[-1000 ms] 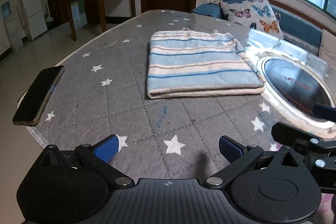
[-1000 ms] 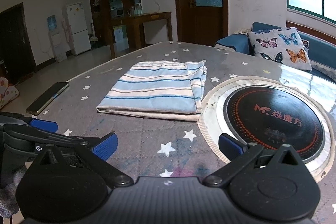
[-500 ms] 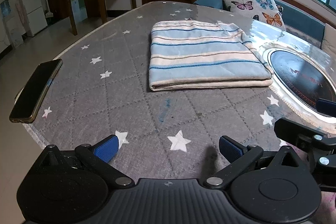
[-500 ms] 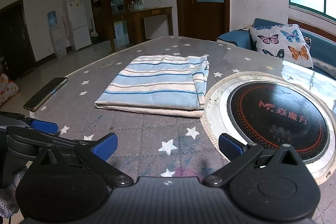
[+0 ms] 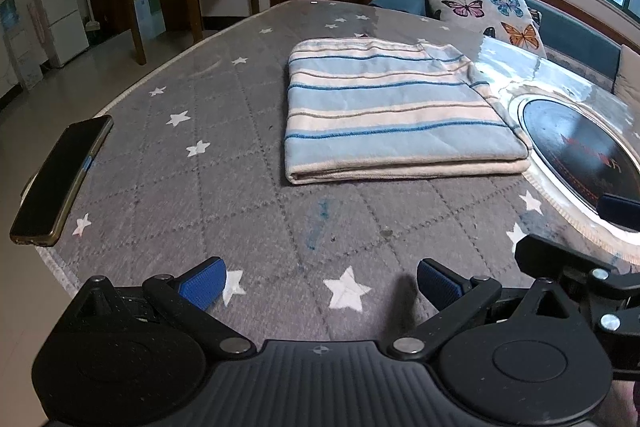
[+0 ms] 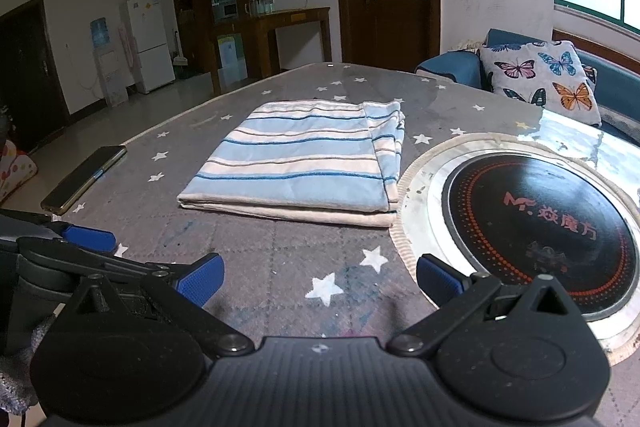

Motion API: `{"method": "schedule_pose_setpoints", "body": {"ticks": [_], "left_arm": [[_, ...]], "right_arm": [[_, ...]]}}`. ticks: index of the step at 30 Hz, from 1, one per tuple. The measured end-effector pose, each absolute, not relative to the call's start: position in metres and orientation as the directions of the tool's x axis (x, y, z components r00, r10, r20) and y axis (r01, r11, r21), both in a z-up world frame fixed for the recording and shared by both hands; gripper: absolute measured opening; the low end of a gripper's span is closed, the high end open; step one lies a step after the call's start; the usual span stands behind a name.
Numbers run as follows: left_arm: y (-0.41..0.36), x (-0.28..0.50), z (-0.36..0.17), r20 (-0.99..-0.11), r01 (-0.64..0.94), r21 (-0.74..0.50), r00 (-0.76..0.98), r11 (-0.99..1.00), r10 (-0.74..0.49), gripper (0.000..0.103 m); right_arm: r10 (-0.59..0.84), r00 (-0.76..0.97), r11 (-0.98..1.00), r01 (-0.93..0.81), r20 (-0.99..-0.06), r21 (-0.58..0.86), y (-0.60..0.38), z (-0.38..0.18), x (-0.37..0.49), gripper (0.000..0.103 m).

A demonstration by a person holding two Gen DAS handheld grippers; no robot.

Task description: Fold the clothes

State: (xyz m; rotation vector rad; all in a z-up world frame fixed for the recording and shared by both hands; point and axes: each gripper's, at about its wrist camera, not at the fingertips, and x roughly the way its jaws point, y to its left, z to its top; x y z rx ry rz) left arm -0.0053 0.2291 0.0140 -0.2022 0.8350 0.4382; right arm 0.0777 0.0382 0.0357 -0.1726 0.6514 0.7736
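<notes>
A blue and cream striped garment point(image 5: 392, 115) lies folded into a flat rectangle on the grey star-patterned table point(image 5: 224, 195); it also shows in the right wrist view point(image 6: 304, 163). My left gripper point(image 5: 320, 285) is open and empty, low over the table's near edge, well short of the garment. My right gripper point(image 6: 318, 281) is open and empty, beside the left one and also short of the garment. Part of the right gripper point(image 5: 576, 267) shows at the right of the left wrist view, and the left gripper point(image 6: 80, 247) shows at the left of the right wrist view.
A dark phone point(image 5: 60, 175) lies at the table's left edge, also in the right wrist view point(image 6: 84, 179). A round black induction hob point(image 6: 536, 227) is set in the table right of the garment. A sofa with a butterfly cushion point(image 6: 540, 75) stands behind.
Both grippers have shifted slightly, so the garment sits a little differently in each view. The garment and phone have not moved. Both grippers stay open.
</notes>
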Motion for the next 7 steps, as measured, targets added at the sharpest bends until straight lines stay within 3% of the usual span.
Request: {"method": "schedule_pose_setpoints", "body": {"ticks": [7], "left_arm": [[0.2330, -0.0012, 0.0183, -0.741, -0.451, 0.004, 0.597, 0.892, 0.305, 0.103]], "right_arm": [[0.593, 0.530, 0.711, -0.698, -0.607, 0.086, 0.0433, 0.0352, 0.0810, 0.103]]}}
